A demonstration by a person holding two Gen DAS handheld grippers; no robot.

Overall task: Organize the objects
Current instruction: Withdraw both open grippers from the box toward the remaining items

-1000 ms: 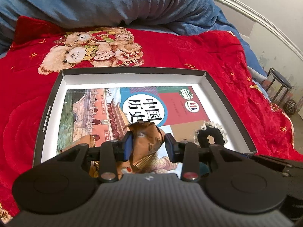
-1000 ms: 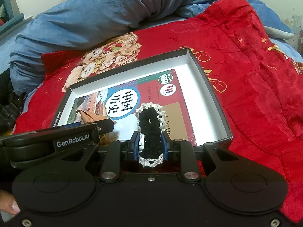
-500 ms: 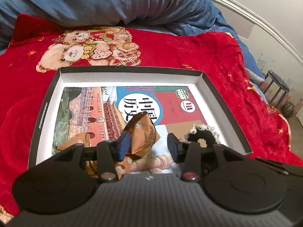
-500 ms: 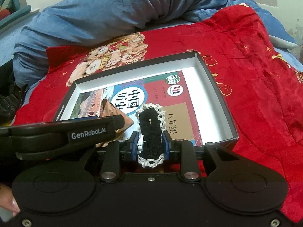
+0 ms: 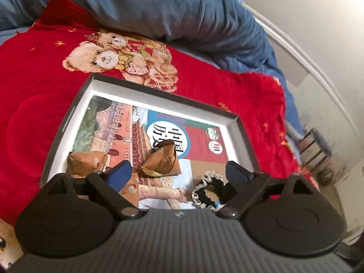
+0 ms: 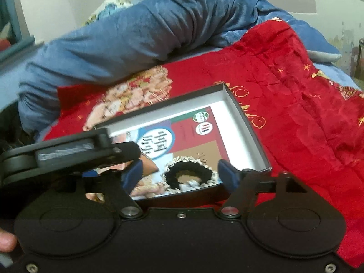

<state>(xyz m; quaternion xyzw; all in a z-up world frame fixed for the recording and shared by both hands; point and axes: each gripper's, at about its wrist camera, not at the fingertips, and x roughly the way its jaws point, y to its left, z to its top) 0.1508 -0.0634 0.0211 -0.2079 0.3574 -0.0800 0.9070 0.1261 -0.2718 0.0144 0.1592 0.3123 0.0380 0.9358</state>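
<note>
At lower left of the left view my left tongs [image 5: 178, 170] gape apart, empty, above a brown snack packet [image 5: 162, 160] on the history textbook [image 5: 127, 127] in the box [image 5: 68, 122]. My right tongs [image 6: 179, 173] (also spread wide) straddle the lace-edged black scrunchie [image 6: 188, 174] lying loose there.

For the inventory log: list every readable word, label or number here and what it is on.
"中国历史": white circle on the book cover lying in the box.
"GenRobot.AI": label on the left gripper, blurred, barely legible.
Round logos on the book and print on the snack packet: too small to read.
</note>
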